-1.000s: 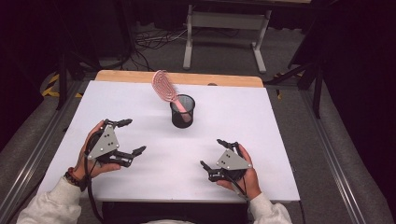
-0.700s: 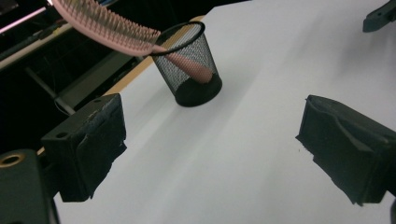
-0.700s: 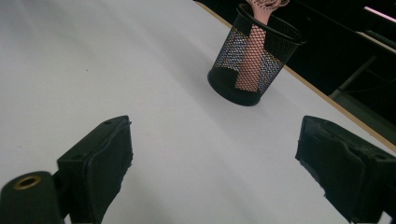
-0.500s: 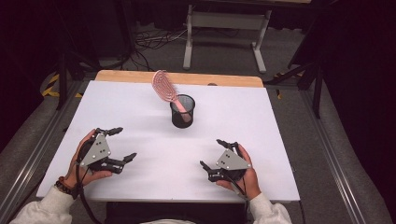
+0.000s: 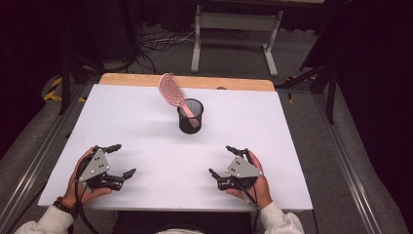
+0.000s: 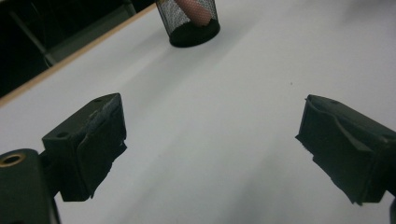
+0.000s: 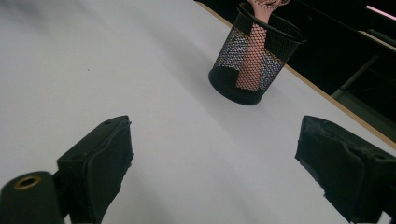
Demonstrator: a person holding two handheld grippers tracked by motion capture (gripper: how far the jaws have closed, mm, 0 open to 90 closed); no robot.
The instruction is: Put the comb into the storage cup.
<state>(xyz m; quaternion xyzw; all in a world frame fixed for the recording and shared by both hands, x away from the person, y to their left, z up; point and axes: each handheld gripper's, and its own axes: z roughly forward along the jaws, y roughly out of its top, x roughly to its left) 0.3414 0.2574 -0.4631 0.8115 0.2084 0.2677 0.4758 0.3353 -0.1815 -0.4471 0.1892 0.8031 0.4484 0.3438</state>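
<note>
A pink hairbrush [image 5: 171,90] stands handle-down in a black mesh cup [image 5: 190,117] at the middle of the white table [image 5: 146,122], its head leaning up and to the left. In the right gripper view the cup [image 7: 254,60] holds the brush handle [image 7: 251,58]; the left gripper view catches the cup's base [image 6: 192,21] at the top. My left gripper [image 5: 122,160] rests near the front left edge, open and empty [image 6: 210,149]. My right gripper [image 5: 223,161] sits near the front right, open too, with bare table between its jaws [image 7: 212,163].
A wooden strip [image 5: 204,82] runs along the table's far edge. Beyond it stand a white frame's legs [image 5: 234,29] and cables on the floor [image 5: 156,44]. Metal rails [image 5: 44,146] flank the table on both sides.
My left gripper has drawn back toward the front left corner of the table. The right gripper, the cup and the brush have stayed put.
</note>
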